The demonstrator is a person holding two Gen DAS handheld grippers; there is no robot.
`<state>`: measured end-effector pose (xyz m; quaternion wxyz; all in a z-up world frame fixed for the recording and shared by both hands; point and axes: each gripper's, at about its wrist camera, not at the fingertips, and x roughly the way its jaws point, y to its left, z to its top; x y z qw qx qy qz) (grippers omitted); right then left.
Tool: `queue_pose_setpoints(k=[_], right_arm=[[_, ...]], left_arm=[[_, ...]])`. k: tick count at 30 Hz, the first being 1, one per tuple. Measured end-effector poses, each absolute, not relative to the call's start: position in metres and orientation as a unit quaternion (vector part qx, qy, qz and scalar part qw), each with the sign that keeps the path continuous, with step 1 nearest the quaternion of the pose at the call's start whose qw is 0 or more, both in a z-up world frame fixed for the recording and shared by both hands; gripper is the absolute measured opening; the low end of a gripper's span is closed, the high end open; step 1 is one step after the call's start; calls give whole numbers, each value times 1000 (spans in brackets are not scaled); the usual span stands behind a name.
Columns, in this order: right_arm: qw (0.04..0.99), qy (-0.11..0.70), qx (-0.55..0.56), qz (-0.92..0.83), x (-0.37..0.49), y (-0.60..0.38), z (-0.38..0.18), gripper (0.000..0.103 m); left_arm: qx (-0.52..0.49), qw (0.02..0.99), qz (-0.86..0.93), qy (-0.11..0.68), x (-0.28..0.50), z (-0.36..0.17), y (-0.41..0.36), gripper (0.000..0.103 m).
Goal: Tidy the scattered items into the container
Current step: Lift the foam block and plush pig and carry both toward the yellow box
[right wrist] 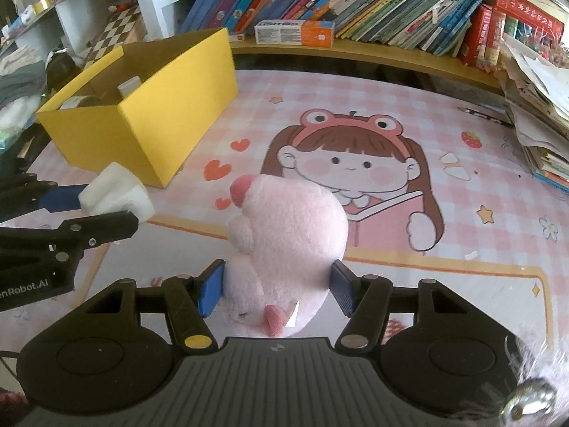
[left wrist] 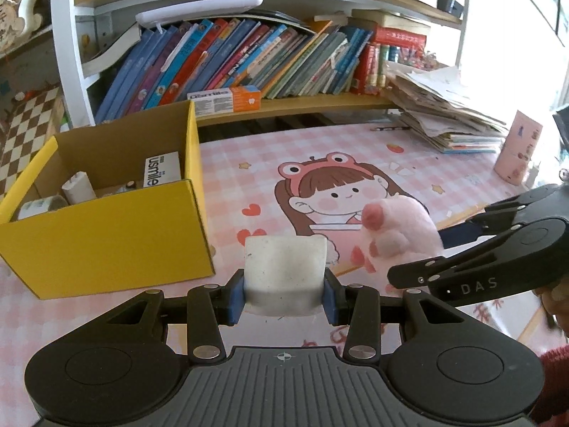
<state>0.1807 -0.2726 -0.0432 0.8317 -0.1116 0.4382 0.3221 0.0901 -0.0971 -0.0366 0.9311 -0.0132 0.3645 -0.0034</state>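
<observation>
Clamped across its soft, squashy middle by the right gripper [right wrist: 277, 286], the light pink plush pig toy [right wrist: 284, 235] hangs over the desk near the yellow cardboard box [right wrist: 142, 121], while the left gripper [left wrist: 284, 293] pinches a spongy white foam block [left wrist: 284, 267].

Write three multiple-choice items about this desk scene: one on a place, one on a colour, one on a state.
1. Where does the box stand, seen from the right wrist?
A. left of the desk mat's cartoon girl
B. on the shelf
C. under the paper pile

2. What colour is the box outside?
A. blue
B. yellow
C. white

3. What does the right hand-held gripper hold?
A. nothing
B. a pencil
C. a pink plush toy

Answers: 1 A, the box sits on the mat left of the girl; 2 B, its outer walls are yellow; 3 C, the blue pads press the toy's sides.
</observation>
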Motion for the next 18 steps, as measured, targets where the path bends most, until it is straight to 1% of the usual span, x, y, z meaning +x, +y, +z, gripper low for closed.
queue_pose_setpoints(k=[18], right_arm=[[846, 436, -108, 289, 133, -219, -35, 60]], left_arm=[[-9, 934, -28, 355, 52, -27, -31, 41]])
